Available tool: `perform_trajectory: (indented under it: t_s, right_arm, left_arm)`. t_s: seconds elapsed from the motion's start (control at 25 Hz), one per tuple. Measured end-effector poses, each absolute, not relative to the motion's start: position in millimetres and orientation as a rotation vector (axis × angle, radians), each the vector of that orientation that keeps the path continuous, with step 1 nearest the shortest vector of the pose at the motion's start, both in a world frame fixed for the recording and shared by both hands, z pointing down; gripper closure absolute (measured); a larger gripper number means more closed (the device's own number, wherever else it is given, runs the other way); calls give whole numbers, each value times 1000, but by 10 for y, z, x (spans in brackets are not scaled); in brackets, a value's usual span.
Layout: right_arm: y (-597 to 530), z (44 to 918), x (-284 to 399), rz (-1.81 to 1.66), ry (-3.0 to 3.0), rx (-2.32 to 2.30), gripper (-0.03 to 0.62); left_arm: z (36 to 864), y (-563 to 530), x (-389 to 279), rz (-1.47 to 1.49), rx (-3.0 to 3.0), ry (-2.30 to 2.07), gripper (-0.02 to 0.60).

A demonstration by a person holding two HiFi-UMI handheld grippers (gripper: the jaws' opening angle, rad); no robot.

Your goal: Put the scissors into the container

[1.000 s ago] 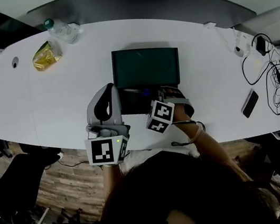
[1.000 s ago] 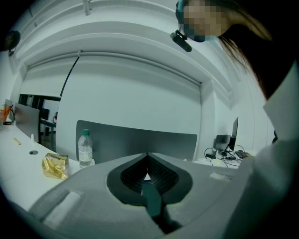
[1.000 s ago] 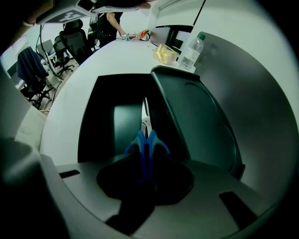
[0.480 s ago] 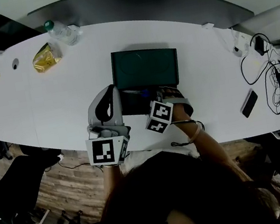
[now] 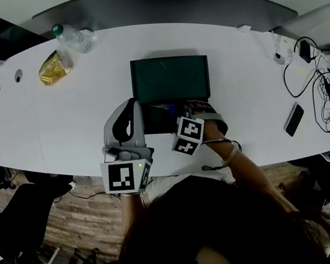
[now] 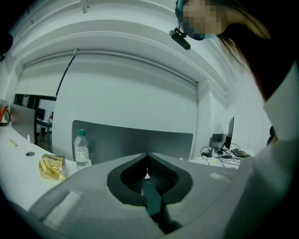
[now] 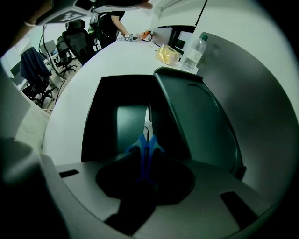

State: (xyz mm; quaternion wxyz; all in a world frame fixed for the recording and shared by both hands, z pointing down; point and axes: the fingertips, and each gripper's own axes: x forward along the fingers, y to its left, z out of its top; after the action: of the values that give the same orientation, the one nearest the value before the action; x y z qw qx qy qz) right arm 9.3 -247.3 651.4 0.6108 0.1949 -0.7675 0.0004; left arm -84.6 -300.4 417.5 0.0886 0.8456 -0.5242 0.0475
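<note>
Scissors (image 7: 151, 143) in right gripper view: blue handles edge-on between the right gripper (image 7: 145, 169) pads, blades pointing down into the open container (image 7: 93, 122). Jaws have just been easing apart, but the pads look pressed on the handles. The lid (image 7: 196, 126) stands raised on the right.

Left gripper view: left gripper (image 6: 147, 156) fingertips meet, nothing clamped at the tips. A dark green strip sits low between the fingers; can't tell what it is. A bottle (image 6: 81, 148) and a gold bag (image 6: 51, 167) stand ahead on the left.

Head view: the container (image 5: 155, 121) sits on the white table (image 5: 68, 120) near the front edge, lid (image 5: 171, 79) open toward the far side. The right gripper (image 5: 197, 112) is over the container's right part and pointing steeply down. The left gripper (image 5: 130, 111) lies at the container's left edge.
</note>
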Motion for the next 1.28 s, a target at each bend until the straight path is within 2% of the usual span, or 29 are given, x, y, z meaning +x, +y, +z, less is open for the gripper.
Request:
perform_trajectory:
  t_s: [1.04,1.28]
  right_arm:
    - [-2360,5992,123,78,-1870,704,494]
    - [-2355,5775,156,78,-1899,828,513]
  left_arm:
    - [3942,-2689,-820,114,2611,-1501,568]
    - [3841,-2558,-794,87,2643,-1485,568]
